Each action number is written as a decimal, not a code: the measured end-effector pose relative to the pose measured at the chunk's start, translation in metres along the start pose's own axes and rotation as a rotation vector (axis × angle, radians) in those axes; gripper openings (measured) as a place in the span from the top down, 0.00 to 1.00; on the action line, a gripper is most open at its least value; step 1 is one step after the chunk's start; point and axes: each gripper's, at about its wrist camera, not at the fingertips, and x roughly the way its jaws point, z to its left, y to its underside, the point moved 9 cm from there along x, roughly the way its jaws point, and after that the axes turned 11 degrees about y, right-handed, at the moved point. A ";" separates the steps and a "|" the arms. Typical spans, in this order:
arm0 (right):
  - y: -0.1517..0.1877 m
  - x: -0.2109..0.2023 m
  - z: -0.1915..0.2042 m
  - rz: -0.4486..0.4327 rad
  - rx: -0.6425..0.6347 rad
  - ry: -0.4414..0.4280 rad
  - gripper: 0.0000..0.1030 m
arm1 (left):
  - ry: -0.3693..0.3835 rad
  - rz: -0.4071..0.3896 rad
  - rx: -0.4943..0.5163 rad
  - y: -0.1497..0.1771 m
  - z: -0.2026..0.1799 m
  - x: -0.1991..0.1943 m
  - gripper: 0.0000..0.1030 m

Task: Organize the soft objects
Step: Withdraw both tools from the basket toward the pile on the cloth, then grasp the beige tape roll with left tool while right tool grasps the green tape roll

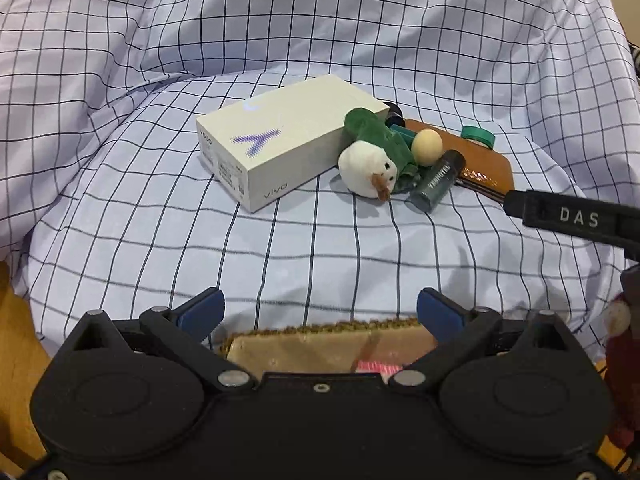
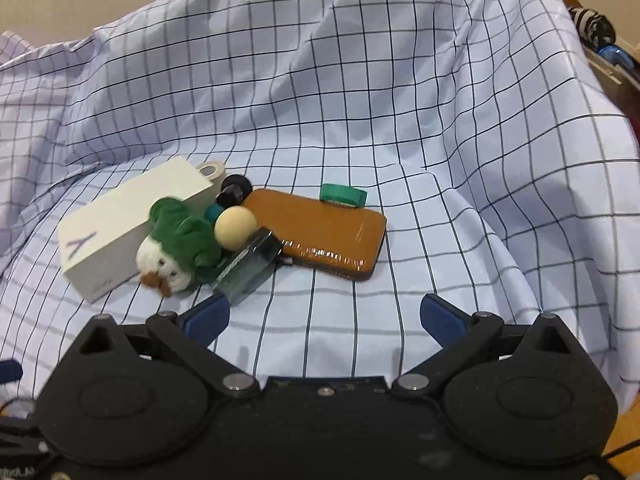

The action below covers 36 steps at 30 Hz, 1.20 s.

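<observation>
A green and white plush toy (image 1: pixel 374 156) lies on the checked cloth, leaning against a white phone box (image 1: pixel 280 152). It also shows in the right wrist view (image 2: pixel 176 248), next to the box (image 2: pixel 124 232). A cream ball (image 1: pixel 427 147) (image 2: pixel 235 227) and a dark tube (image 1: pixel 434 182) (image 2: pixel 250 266) rest against the plush. My left gripper (image 1: pixel 320 314) is open and empty, well short of the pile. My right gripper (image 2: pixel 324 316) is open and empty, just short of the tube; one of its fingers (image 1: pixel 568 218) shows in the left wrist view.
A brown leather wallet (image 2: pixel 320 240) (image 1: pixel 480 160) lies right of the pile with a green tape roll (image 2: pixel 343 195) (image 1: pixel 478 136) behind it. A tan woven mat (image 1: pixel 328 348) lies under my left gripper. The checked cloth (image 1: pixel 320 248) rises in folds behind.
</observation>
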 end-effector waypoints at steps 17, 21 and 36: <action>-0.078 0.103 -0.001 -0.091 0.089 0.106 0.01 | 0.033 0.010 0.018 -0.037 0.001 0.044 0.04; -0.086 0.125 0.001 -0.109 0.099 0.103 0.02 | 0.044 -0.003 0.017 -0.041 0.000 0.047 0.04; -0.080 0.153 0.004 -0.174 0.079 0.089 0.25 | 0.041 -0.062 0.060 -0.080 -0.004 0.052 0.04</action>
